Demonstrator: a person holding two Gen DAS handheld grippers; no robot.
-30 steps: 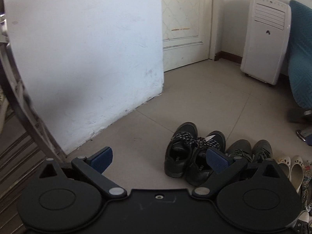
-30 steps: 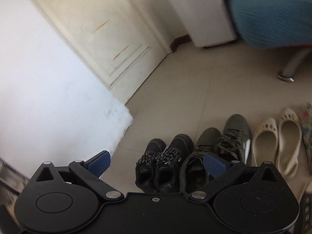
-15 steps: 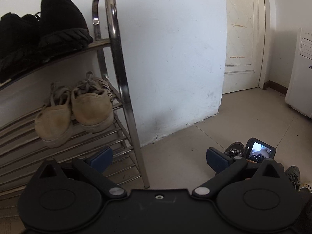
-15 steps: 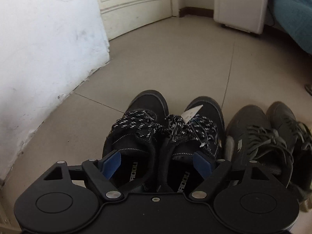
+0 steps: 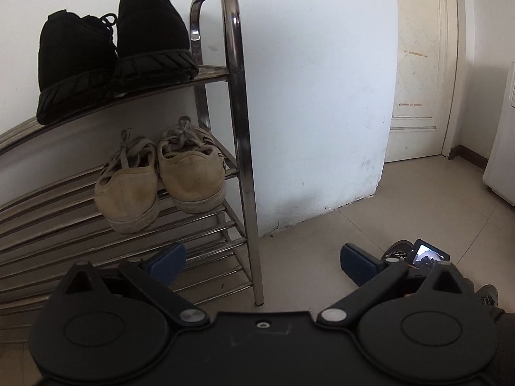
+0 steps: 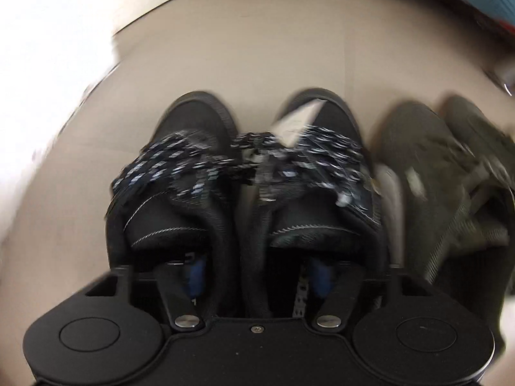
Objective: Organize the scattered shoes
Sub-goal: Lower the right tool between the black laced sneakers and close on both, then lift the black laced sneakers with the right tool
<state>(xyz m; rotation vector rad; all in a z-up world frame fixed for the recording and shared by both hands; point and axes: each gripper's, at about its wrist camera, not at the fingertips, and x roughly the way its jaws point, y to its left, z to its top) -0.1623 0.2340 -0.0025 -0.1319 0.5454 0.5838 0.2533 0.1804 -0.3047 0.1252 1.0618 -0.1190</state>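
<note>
The right gripper (image 6: 257,276) is down at the heel end of a pair of black sneakers (image 6: 244,186) that stand side by side on the tiled floor (image 6: 257,48), toes pointing away. One blue pad (image 6: 195,273) sits inside the opening of the left shoe and the other inside the right shoe, so the jaws bracket the two inner collars that press together between them; the jaws have narrowed onto those collars, though motion blur makes it hard to say how firm the hold is. Speckled black-and-white laces (image 6: 180,160) spill across both tongues, and a pale tag (image 6: 299,119) lies on the toe of the right shoe. Just beside the pair, on its right, stands a pair of grey-green sneakers (image 6: 450,167), badly blurred.

The left gripper (image 5: 262,262) hangs with its jaws wide apart and nothing between them, facing a metal shoe rack (image 5: 238,128) set against a white wall (image 5: 322,96). On the rack's top shelf stands a pair of black shoes (image 5: 112,51), heels outward; on the slatted shelf below sits a pair of tan canvas shoes (image 5: 161,180), also heels outward. The lower slats near the left jaw are bare. To the right, a cream door (image 5: 418,80) stands beyond the wall's corner, and low at the right edge the small lit camera screen (image 5: 429,254) of the other gripper shows above dark shoes on the floor
</note>
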